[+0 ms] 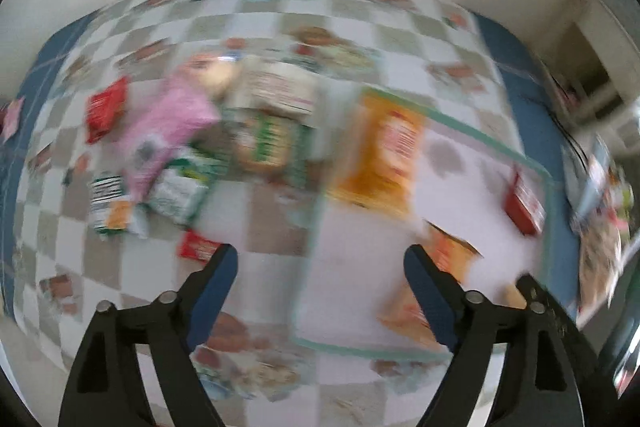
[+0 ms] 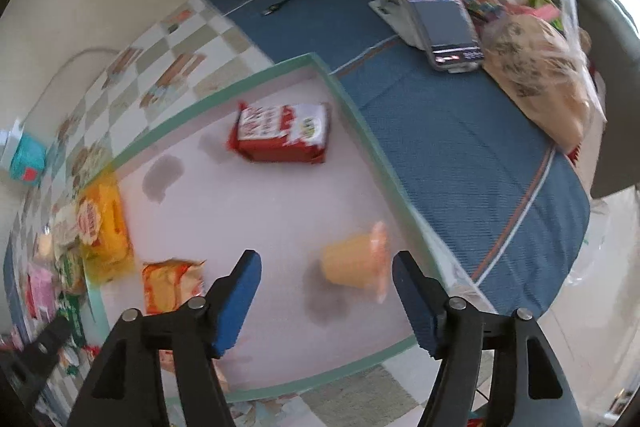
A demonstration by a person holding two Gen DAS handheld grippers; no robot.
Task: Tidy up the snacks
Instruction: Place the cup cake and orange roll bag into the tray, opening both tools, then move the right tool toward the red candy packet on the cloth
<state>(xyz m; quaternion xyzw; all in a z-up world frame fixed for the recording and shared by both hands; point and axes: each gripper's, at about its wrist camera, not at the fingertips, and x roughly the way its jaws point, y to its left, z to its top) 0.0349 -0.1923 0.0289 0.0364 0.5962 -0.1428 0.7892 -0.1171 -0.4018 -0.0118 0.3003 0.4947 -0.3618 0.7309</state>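
Right gripper (image 2: pixel 326 297): nearest in the right view; blue pads wide apart, nothing between them; hanging over the pink tray with the green rim (image 2: pixel 362 107)
Left gripper (image 1: pixel 320 279): jaws wide apart too, holding nothing; over the near edge of the tray; view very blurry
Small orange cup with a peel-off lid (image 2: pixel 354 261): lying on its side in the tray, just past the right pads, not touched
In the tray already: red and white packet (image 2: pixel 282 137); orange crinkly packet (image 2: pixel 172 285); big yellow bag (image 2: pixel 102 227) half over the rim
Still out on the checked tablecloth (image 1: pixel 276 15): pink bag (image 1: pixel 168 131); green and white packs (image 1: pixel 180 189); small red packets (image 1: pixel 106 107); all in a messy heap
Done so far: looks like about a third; most of the heap left to move
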